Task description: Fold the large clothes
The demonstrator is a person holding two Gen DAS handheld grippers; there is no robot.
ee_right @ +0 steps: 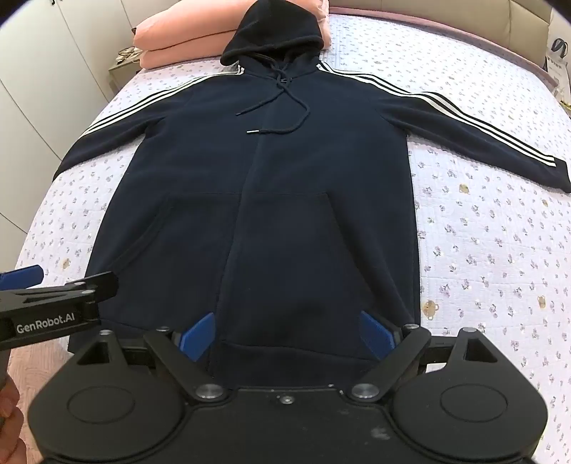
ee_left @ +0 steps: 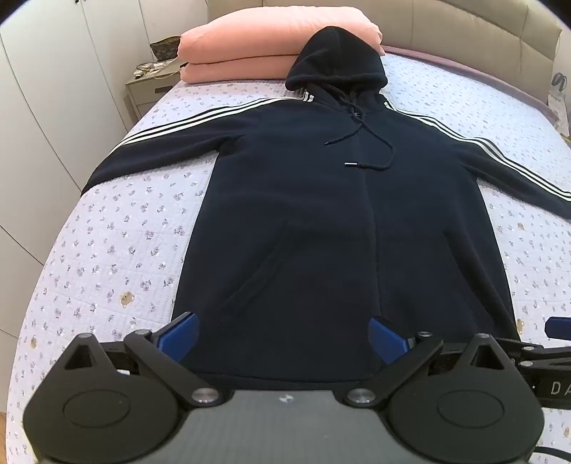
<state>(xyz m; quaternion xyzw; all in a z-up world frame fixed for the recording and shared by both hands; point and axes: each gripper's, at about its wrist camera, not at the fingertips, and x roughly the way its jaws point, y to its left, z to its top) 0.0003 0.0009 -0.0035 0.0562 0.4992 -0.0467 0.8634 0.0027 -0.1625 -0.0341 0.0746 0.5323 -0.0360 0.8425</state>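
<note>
A dark navy hoodie (ee_left: pixel 292 221) with white sleeve stripes lies flat and face up on the bed, sleeves spread to both sides, hood toward the headboard. It also shows in the right wrist view (ee_right: pixel 271 214). My left gripper (ee_left: pixel 282 339) is open, its blue pads above the hem on the hoodie's left half. My right gripper (ee_right: pixel 285 333) is open above the hem on the right half. Neither holds cloth. The left gripper's arm (ee_right: pixel 53 303) shows at the left of the right wrist view.
The bed has a lilac floral quilt (ee_left: pixel 117 250). A folded pink blanket (ee_left: pixel 249 46) lies at the head under the hood. A nightstand (ee_left: pixel 150 89) and white wardrobe doors (ee_left: pixel 46 107) stand to the left. A padded headboard (ee_left: pixel 464 32) is behind.
</note>
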